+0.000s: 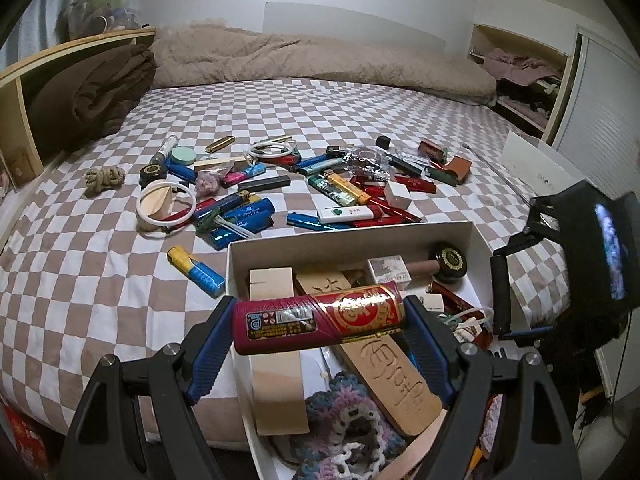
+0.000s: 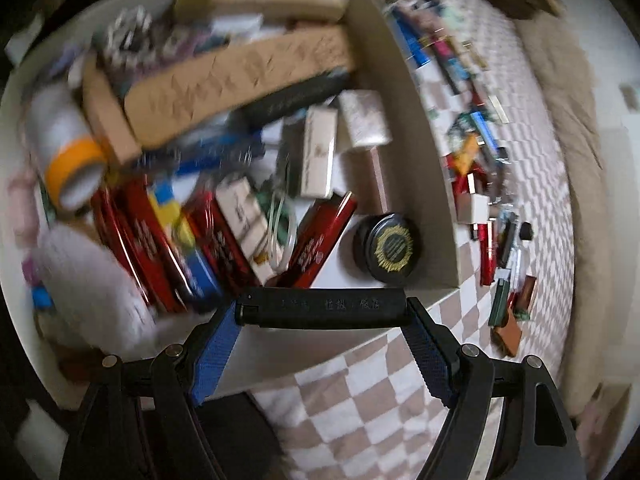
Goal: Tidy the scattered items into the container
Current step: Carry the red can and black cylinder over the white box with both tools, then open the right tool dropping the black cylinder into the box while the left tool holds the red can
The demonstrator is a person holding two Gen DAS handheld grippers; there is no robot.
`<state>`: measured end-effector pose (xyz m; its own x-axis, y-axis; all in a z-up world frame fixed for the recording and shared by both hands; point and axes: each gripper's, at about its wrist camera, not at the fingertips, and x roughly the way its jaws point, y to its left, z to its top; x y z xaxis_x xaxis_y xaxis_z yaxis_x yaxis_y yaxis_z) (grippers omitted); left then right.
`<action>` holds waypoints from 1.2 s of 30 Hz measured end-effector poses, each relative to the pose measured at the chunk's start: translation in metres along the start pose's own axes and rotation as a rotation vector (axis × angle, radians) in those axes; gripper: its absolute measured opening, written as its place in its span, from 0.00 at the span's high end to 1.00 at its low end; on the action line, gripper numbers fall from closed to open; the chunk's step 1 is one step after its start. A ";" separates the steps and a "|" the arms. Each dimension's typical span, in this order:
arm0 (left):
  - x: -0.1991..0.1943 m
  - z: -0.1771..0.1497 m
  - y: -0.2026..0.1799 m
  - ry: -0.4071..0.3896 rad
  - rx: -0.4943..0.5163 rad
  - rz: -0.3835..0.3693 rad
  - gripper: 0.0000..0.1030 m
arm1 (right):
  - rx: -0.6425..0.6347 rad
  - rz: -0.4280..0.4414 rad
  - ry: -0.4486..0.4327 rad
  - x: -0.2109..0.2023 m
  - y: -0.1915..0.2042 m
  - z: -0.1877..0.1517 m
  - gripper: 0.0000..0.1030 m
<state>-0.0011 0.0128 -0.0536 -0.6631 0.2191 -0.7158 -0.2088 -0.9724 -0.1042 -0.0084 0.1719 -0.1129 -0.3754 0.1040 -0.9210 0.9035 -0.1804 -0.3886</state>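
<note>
My left gripper (image 1: 320, 320) is shut on a red and gold lighter (image 1: 318, 318), held crosswise above the near end of the white box (image 1: 352, 232). The box holds wooden slats, a black round tin (image 1: 450, 261), red tins and crochet yarn. My right gripper (image 2: 322, 312) is shut on a black lighter (image 2: 324, 311), held crosswise over the box's near wall (image 2: 424, 160); it also shows in the left wrist view (image 1: 502, 292) at the box's right side. Several lighters and small items (image 1: 340, 188) lie scattered on the checkered bedspread beyond the box.
A yellow and blue lighter (image 1: 196, 270) lies left of the box. White rings (image 1: 166, 206) and a rope knot (image 1: 105, 178) lie further left. A beige duvet (image 1: 300, 56) runs along the far side. A wooden shelf with a brown blanket (image 1: 96, 88) stands at left.
</note>
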 end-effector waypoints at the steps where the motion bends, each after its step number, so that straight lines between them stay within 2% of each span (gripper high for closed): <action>1: 0.001 0.000 0.001 0.002 -0.002 -0.001 0.20 | -0.023 0.004 0.027 0.003 0.001 0.000 0.21; 5: 0.005 -0.003 0.003 0.013 -0.011 -0.006 0.20 | -0.138 0.011 0.121 0.015 0.009 0.000 0.21; 10: 0.011 -0.003 0.005 0.027 -0.011 -0.013 0.20 | -0.229 0.038 0.164 0.016 0.012 0.002 0.20; 11: 0.011 -0.003 0.004 0.028 -0.009 -0.015 0.20 | -0.234 0.041 0.167 0.016 0.012 0.002 0.18; 13: 0.011 -0.003 0.004 0.029 -0.007 -0.018 0.20 | -0.232 0.058 0.168 0.016 0.009 0.001 0.05; 15: 0.012 -0.002 0.004 0.033 -0.002 -0.016 0.20 | -0.218 0.069 0.160 0.014 0.005 0.001 0.04; 24: 0.015 -0.002 -0.008 0.033 0.054 -0.046 0.20 | -0.047 0.122 0.035 -0.008 -0.024 -0.009 0.04; 30: 0.019 -0.001 -0.020 0.023 0.157 -0.069 0.20 | 0.096 0.167 -0.111 -0.031 -0.026 -0.009 0.04; 33: 0.022 0.001 -0.026 0.037 0.198 -0.107 0.20 | 0.178 0.172 -0.178 -0.038 -0.030 -0.013 0.04; 36: 0.026 0.002 -0.034 0.052 0.255 -0.128 0.20 | 0.343 0.165 -0.246 -0.040 -0.041 -0.019 0.04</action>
<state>-0.0130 0.0522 -0.0674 -0.5833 0.3283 -0.7430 -0.4670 -0.8839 -0.0239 -0.0266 0.1938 -0.0598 -0.3078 -0.1811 -0.9340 0.8500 -0.4935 -0.1844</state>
